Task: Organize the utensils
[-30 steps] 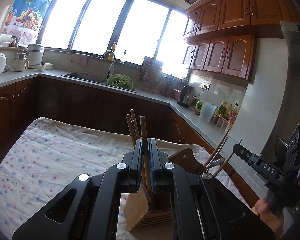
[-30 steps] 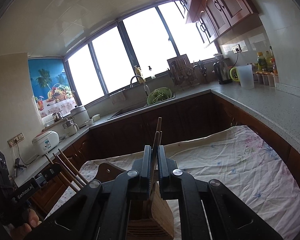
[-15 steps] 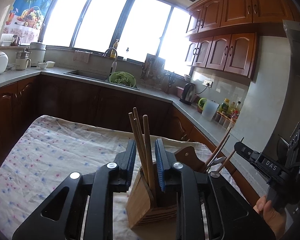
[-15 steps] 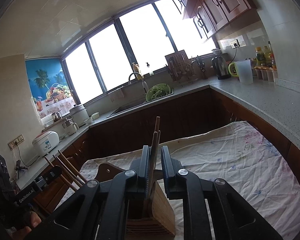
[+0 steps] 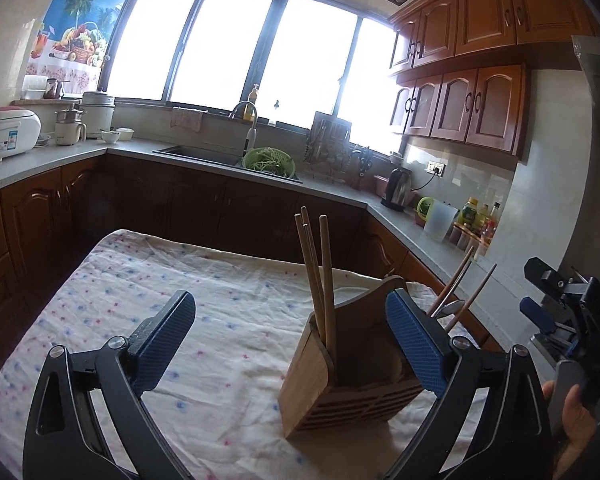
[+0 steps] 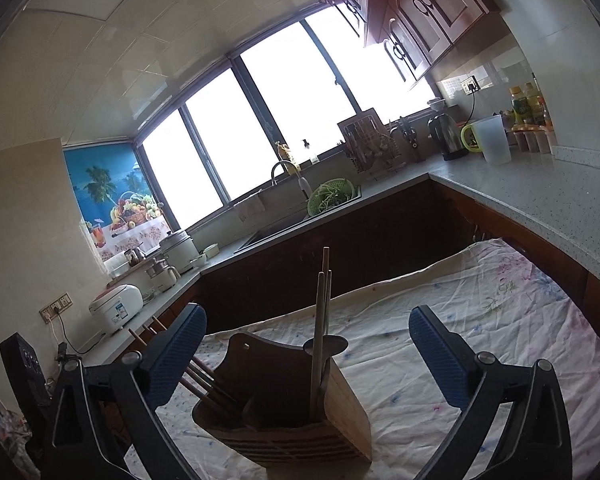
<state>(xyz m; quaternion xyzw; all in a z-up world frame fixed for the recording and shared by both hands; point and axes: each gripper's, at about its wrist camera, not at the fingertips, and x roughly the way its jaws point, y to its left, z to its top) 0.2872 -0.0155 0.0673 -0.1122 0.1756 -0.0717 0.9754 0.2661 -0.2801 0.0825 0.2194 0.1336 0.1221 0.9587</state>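
Flanking the wooden holder (image 5: pixel 352 376) of chopsticks (image 5: pixel 318 276), left gripper (image 5: pixel 290 338) agape.

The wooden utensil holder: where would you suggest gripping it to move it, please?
Probably grip the wooden utensil holder low across its flat side walls, coming from the front with jaws wide open: the chopsticks stand out of the top, blocking an approach from above.
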